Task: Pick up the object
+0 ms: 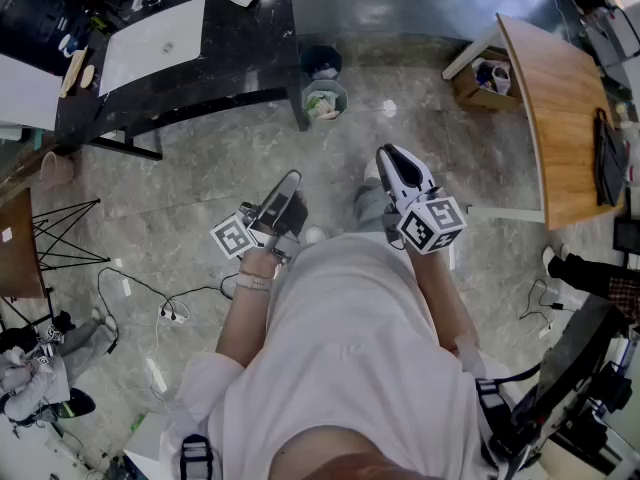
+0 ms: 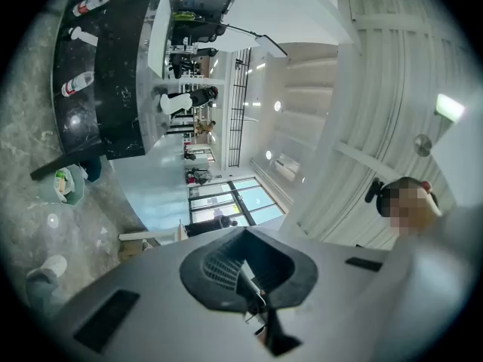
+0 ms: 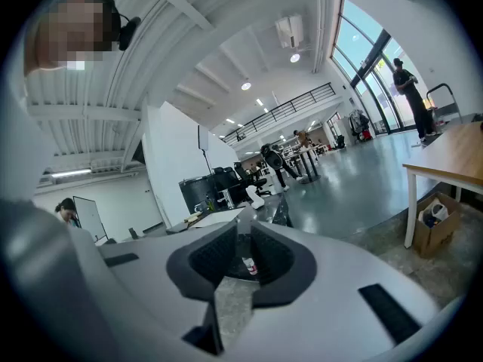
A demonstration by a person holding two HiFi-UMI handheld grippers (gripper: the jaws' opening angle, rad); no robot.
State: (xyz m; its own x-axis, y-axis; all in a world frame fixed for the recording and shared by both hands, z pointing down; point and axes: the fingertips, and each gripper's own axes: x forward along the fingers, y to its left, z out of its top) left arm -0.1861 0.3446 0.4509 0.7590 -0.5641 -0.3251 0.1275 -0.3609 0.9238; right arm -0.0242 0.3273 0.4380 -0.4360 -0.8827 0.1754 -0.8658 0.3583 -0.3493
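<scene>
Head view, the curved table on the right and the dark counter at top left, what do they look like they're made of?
Curved table: likely wood or wood veneer, warm brown, with a matte, faintly streaked top.
Dark counter: probably polished stone or a stone-look slab, black and glossy, with bright glints on its surface.

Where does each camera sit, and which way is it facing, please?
Head view: worn on the head, looking steeply down at the floor; shows torso, forearms, left gripper, right gripper.
Left gripper view: on the left gripper, rolled sideways, facing the black counter and hall; shows its shut jaws, the wearer's head.
Right gripper view: on the right gripper, facing across the hall past the wooden table; shows its jaws, the wearer's head.
Shared: green bin in head and left gripper views; cardboard box in head and right gripper views.
</scene>
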